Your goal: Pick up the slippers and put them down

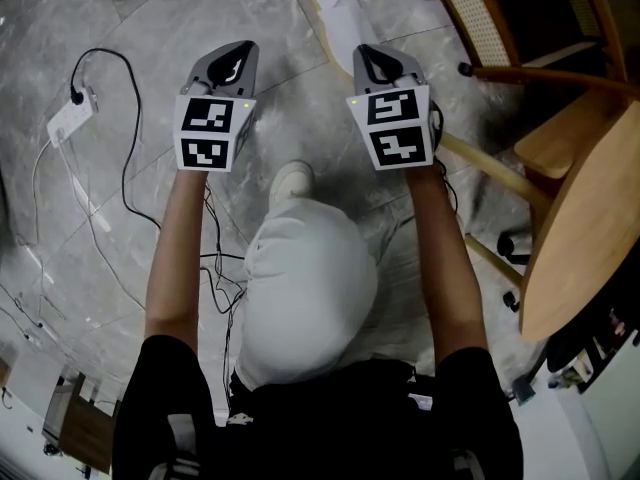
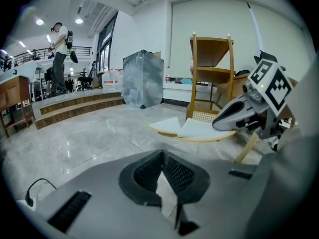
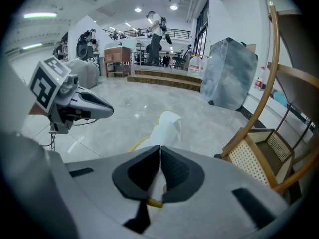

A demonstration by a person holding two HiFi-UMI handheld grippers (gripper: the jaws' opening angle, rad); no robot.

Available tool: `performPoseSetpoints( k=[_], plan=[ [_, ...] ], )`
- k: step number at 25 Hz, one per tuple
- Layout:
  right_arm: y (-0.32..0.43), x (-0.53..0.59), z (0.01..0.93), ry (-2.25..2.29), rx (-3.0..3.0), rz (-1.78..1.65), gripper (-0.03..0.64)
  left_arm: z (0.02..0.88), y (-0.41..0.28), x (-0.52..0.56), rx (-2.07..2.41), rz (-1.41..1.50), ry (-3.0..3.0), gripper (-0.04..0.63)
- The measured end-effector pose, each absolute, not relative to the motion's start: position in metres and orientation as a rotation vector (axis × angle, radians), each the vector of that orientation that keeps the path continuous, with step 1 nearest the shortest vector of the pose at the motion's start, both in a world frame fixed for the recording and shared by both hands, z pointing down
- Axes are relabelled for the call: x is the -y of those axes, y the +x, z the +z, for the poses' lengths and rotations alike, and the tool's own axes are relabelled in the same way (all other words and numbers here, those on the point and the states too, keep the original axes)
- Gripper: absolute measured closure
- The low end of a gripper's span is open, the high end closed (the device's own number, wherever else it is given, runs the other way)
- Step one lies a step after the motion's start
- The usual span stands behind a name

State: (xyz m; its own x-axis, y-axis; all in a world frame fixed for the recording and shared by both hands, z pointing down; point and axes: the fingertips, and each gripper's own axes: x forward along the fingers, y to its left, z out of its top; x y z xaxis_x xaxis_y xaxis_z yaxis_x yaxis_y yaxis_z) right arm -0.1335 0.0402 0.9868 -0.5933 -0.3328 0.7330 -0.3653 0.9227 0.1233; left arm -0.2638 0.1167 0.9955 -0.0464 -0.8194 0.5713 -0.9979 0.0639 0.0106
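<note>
Two flat white slippers (image 1: pixel 335 3) lie on a yellow-edged round mat on the marble floor, just beyond both grippers. They show ahead in the left gripper view (image 2: pixel 192 128) and the right gripper view (image 3: pixel 167 126). My left gripper (image 1: pixel 240 50) is held above the floor to the left of them, its pads meeting at the tip with nothing between them (image 2: pixel 162 156). My right gripper (image 1: pixel 373 56) hangs beside it, nearer the slippers, jaws also closed and empty (image 3: pixel 160 148). Neither gripper touches a slipper.
Wooden chairs with cane seats (image 1: pixel 520 28) and a round wooden tabletop (image 1: pixel 585 228) crowd the right side. A white power strip (image 1: pixel 70 118) and black cables (image 1: pixel 125 168) lie on the floor at left. My knee and shoe (image 1: pixel 290 183) are between the arms.
</note>
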Motion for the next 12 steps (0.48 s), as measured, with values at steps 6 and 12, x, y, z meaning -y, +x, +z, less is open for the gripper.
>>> performPoseSetpoints(
  k=[6,12],
  plan=[
    [-0.135,-0.043,1.015,0.482,2.241,0.091,0.615,1.018,-0.265,-0.124,1.906,0.559,1.792,0.592],
    [-0.138,-0.049,1.048,0.445,2.224,0.081,0.615,1.045,-0.264,-0.133,1.88,0.586,1.774,0.592]
  ],
)
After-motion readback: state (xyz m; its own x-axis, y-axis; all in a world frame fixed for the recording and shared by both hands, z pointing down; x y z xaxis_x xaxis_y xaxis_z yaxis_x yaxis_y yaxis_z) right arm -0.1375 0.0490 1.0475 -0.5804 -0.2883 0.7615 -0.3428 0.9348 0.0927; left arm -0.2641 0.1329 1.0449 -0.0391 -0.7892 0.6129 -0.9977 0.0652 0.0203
